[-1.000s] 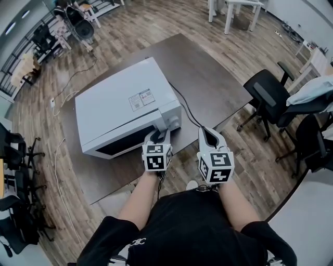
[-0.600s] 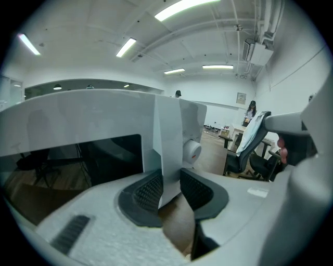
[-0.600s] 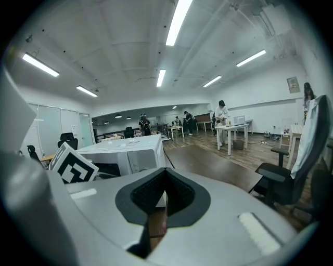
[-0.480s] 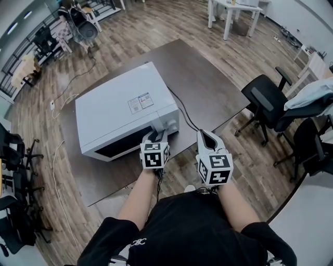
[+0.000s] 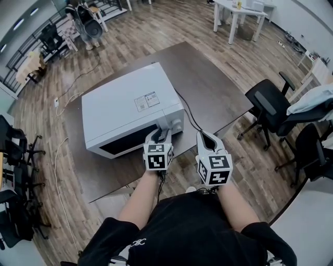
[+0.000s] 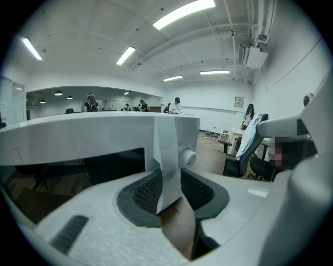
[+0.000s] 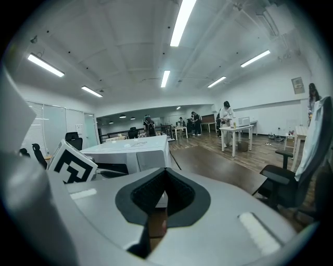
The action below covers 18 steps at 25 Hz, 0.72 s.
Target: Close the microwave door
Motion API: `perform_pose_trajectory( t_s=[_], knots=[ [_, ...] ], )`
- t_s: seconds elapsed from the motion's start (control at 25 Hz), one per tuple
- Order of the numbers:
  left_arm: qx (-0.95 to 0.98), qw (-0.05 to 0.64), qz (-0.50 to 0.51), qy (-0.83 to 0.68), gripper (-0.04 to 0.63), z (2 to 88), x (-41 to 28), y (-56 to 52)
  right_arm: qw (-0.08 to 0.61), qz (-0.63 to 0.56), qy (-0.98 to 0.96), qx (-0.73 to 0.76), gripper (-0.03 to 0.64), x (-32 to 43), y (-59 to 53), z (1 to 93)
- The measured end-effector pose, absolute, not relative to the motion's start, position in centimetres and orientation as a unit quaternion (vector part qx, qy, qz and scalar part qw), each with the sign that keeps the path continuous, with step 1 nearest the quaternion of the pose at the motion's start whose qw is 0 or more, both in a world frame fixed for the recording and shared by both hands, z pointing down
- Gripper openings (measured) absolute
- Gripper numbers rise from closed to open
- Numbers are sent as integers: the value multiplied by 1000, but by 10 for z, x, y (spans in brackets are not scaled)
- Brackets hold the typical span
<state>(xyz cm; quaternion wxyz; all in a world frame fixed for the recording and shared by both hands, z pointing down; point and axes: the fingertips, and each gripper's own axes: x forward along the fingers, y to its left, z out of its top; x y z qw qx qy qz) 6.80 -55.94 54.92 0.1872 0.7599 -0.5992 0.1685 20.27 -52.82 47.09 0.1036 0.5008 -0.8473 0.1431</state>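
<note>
The white microwave [image 5: 125, 104] stands on the brown table [image 5: 208, 83], and its door with the dark window [image 5: 122, 146] looks flush against the body. My left gripper [image 5: 160, 134] is at the door's right edge, next to the round knob [image 6: 187, 157]. The white vertical door handle [image 6: 167, 156] stands between its pads [image 6: 197, 189]. Those jaws have just been opening and no longer press on the handle. My right gripper [image 5: 207, 136] hovers to the right of the microwave with its jaws together and nothing between them; in its own view the microwave [image 7: 130, 150] sits ahead on the left.
A black power cable [image 5: 187, 111] runs from the microwave across the table. A black office chair [image 5: 270, 101] stands off the table's right corner, another with a white garment [image 5: 312, 98] further right. White tables [image 5: 239, 15] stand far behind, chairs along the left.
The head view has shifted slightly. Both grippers keep their places, the left one at the door handle. The microwave door shows no visible movement.
</note>
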Motion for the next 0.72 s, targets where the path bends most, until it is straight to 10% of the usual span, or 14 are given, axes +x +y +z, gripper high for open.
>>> perform_pose_trajectory(
  t_s=[0.2, 0.72],
  knots=[
    [760, 171, 140, -611, 9, 524, 53, -537, 94, 137, -863, 478, 9, 177, -517, 467],
    [760, 145, 98, -626, 9, 468, 16, -466, 34, 123, -888, 441, 8, 117, -477, 437]
  ],
)
